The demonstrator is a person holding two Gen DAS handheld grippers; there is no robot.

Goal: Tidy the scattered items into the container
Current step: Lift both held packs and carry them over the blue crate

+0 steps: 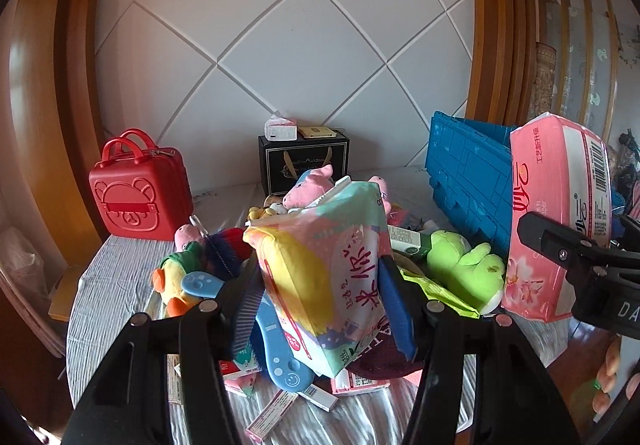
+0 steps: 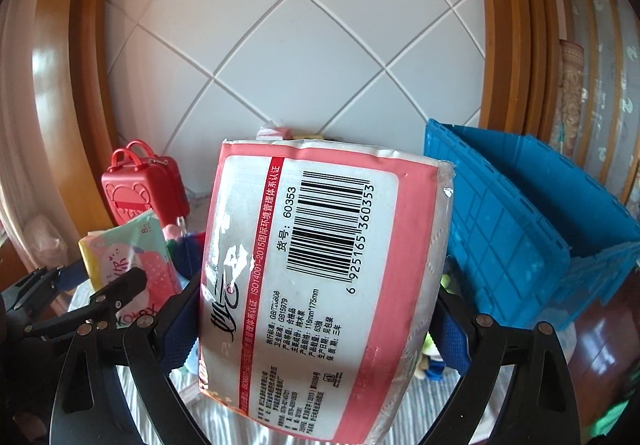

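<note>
Left wrist view: the left gripper [image 1: 320,285] pinches a colourful tissue pack [image 1: 324,269] upright above the toy-strewn bed [image 1: 108,285].

Right wrist view: the right gripper [image 2: 316,321] clamps a pink tissue pack [image 2: 316,265] (barcode facing the camera), raised just left of the blue crate [image 2: 516,225].

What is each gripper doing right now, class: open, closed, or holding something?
Left gripper: closed on the colourful tissue pack.
Right gripper: closed on the pink tissue pack.
</note>
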